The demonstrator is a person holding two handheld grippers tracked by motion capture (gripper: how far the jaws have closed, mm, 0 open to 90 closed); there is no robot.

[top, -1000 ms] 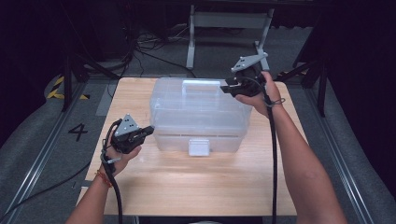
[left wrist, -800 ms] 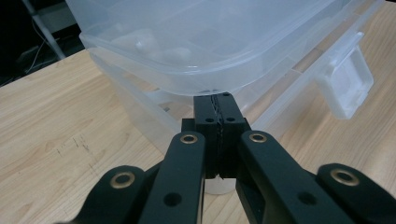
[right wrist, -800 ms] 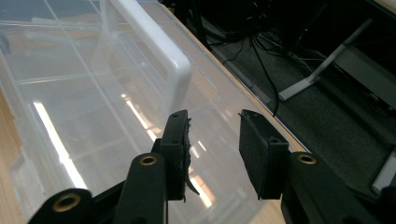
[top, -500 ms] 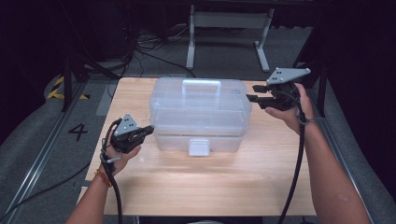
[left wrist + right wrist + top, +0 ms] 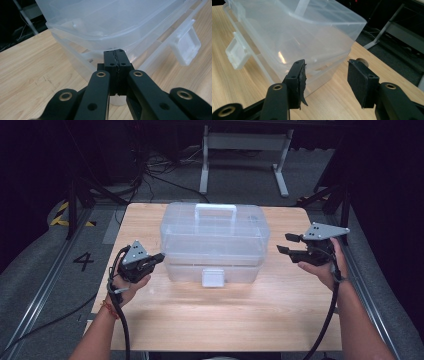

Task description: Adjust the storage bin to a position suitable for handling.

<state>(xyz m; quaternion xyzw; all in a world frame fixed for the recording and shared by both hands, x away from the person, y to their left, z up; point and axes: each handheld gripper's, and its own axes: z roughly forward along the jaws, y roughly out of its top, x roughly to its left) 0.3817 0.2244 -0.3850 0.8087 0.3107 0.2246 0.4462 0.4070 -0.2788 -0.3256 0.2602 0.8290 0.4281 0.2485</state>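
Clear plastic box (image 5: 215, 240) standing in the middle of the desk (image 5: 225, 320), lid on, handle (image 5: 215, 210) lying flat on top, white latch (image 5: 213, 277) on the front wall. Hard to make out through the cloudy plastic: whatever sits inside, beyond faint ridges and reflections. Cut off in the left gripper view: the far end and top of the box; in the right gripper view, the near left corner and most of the lid. Hidden from the high camera: the box's back wall, the desk beneath it, and both forearms past the bottom edge. Left tongs (image 5: 159, 256) pressed together with nothing between them, tip just beside the box's left front corner, below the lid's rim; touching it or a hair short, cannot tell. Right tongs (image 5: 286, 244) spread, having just been opening, nothing between the pads (image 5: 300, 80), pointing at the box's right end and near it but clearly apart. Box thus between the two tongs, nearer the left pair.
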